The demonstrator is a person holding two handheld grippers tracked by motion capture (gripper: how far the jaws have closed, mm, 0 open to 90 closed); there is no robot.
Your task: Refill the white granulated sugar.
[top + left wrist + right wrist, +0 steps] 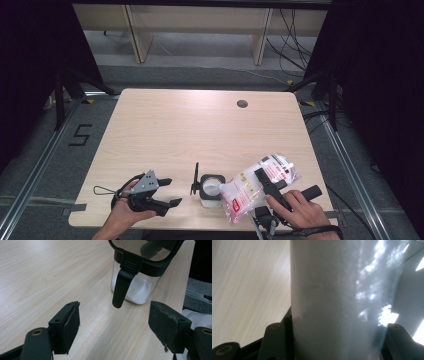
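Your right gripper (268, 186) has its jaws closed on the bag (252, 190) of white powder, the plastic squeezed between the pads, and you hold it tilted above the near edge of the table (200, 125), toward the near right corner. The relation that counts is the bag's low end against the open container (211, 189): the bag's long axis slopes from upper right down to lower left, and its lower corner hangs just beside the container's right rim, perhaps already over it. In the right gripper view the bag (337, 302) blocks most of the scene, so you cannot judge the mouth from there; trust the high view. The container (136, 277) stands upright near the middle of the near edge, with white powder in its bottom and its hinged lid (195, 179) raised on the left side. Your left gripper (162, 192) waits to the left of it, jaws wide apart and holding nothing, pointed at the container and well clear of it. The raised lid stands between that gripper and the opening, so steadying would likely have to come at the wall below. Nothing else crowds this edge of the table; a small round hole (242, 104) sits far off by the far right corner.
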